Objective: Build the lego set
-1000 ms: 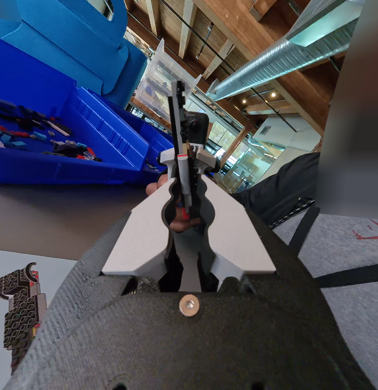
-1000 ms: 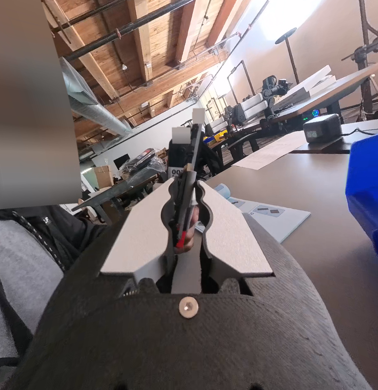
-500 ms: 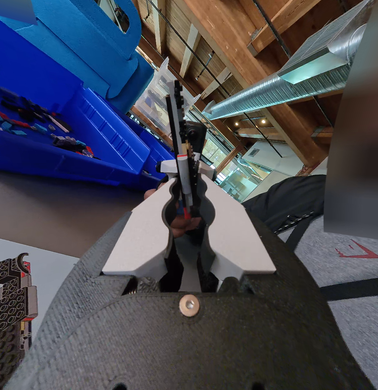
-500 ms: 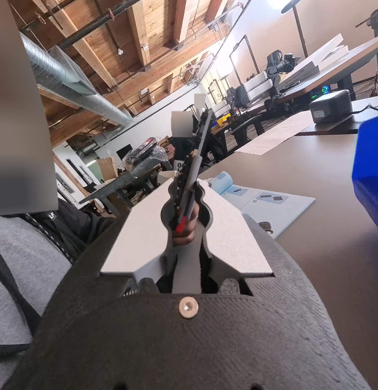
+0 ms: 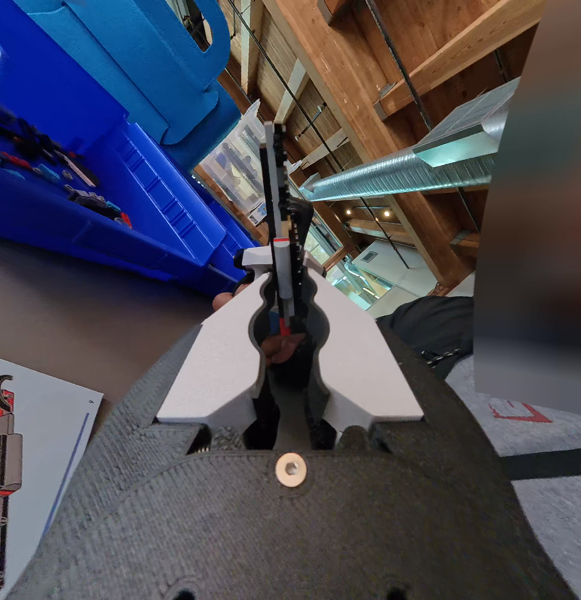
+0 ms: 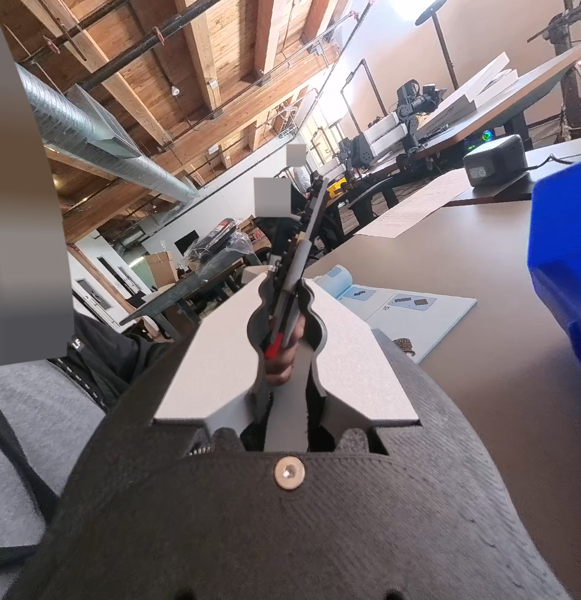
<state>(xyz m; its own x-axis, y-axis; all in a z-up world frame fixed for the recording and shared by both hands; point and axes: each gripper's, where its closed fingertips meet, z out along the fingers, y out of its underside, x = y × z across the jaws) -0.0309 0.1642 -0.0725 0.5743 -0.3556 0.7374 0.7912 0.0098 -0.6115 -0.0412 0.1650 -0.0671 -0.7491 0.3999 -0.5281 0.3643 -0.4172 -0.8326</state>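
Left gripper (image 5: 287, 276) & right gripper (image 6: 284, 282) are both clamping a thin grey-black-red lego assembly (image 5: 281, 227), jaws closed on it. It's sticking up at frame center w/ a blue plastic parts bin (image 5: 97, 181) sitting upper left.

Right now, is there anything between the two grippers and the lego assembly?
Nothing visible. The left gripper and the right gripper both appear shut directly on the lego assembly, a thin black and grey piece held in the air above the table, with its long end sticking out past their fingertips.

Both wrist cameras face each other, apparently upward.
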